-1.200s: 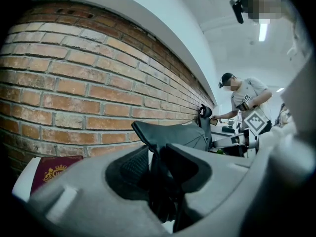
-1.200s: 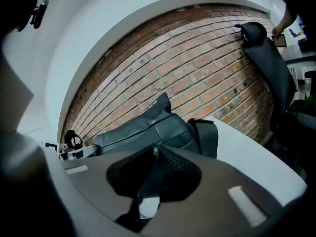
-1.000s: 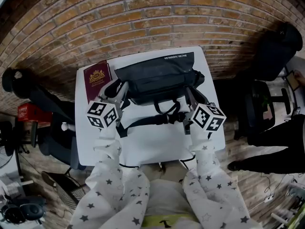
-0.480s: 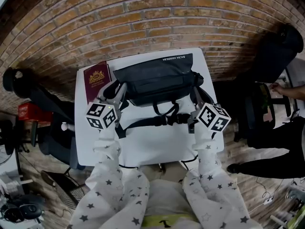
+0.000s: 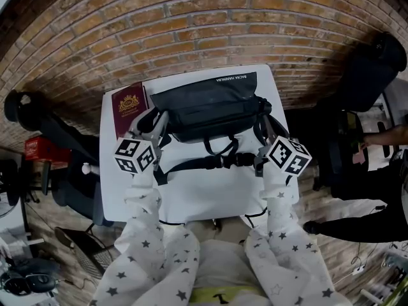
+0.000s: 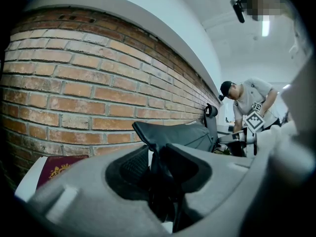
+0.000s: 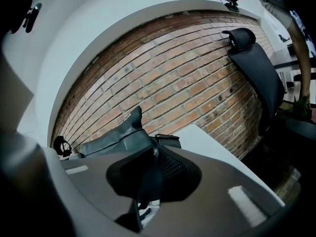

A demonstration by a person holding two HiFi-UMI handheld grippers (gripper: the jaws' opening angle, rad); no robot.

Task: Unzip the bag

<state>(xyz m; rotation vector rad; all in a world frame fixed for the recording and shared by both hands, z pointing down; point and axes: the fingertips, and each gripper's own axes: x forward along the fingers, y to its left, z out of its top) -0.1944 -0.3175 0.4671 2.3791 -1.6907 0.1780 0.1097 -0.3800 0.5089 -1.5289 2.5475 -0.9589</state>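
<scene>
Left of the bag, a maroon passport lies flat on the white table. The left gripper pinches dark fabric at the bag's left end, jaws half closed. The bag lies near the brick wall, its inside hidden. At its right end, the right gripper clamps a black strap, jaws nearly together. Further right stands a black chair.

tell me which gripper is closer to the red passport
The left gripper, at the bag's end beside the passport; the right gripper holds the opposite end.
</scene>
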